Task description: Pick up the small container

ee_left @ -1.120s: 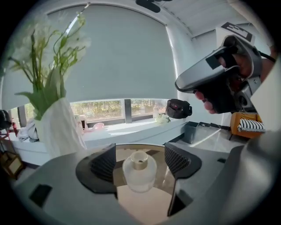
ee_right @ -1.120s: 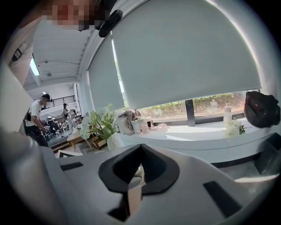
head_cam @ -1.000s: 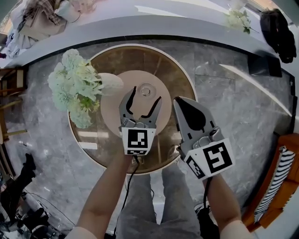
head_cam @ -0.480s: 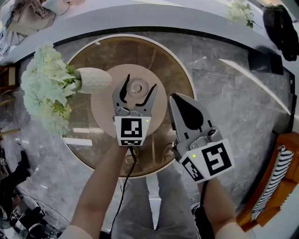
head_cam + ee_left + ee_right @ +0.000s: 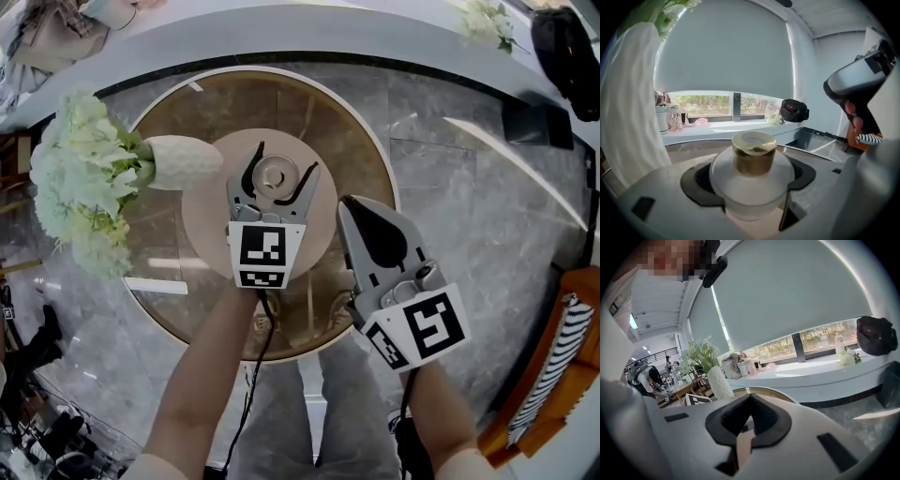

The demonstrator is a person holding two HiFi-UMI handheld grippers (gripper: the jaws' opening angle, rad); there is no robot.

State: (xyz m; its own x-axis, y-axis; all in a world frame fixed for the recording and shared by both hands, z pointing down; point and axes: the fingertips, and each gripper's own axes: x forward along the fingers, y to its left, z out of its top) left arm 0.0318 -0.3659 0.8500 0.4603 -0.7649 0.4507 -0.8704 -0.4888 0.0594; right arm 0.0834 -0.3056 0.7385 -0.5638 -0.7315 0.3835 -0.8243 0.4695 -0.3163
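Grey marble floor (image 5: 469,187) surrounds a round, bronze-tinted glass bench (image 5: 347,122) with a pale beige disc (image 5: 211,225) at its middle; a white ribbed vase (image 5: 178,162) of pale flowers (image 5: 80,178) stands at the disc's left edge.

The small container (image 5: 275,175) stands upright on that disc, directly ahead of the left tool (image 5: 286,161) and already between its jaws; those jaws are apart, one pad on each side of the frosted body, with the gold cap (image 5: 753,152) rising above them; I see no firm clamp on it yet.

The right tool (image 5: 352,208) hangs just to the right, nearer the bench's edge, its jaws together on nothing.

The left tool is plainly the nearer one; since the container's axis is vertical and the jaws flank it level, the coming move looks like a straight squeeze, then a lift.
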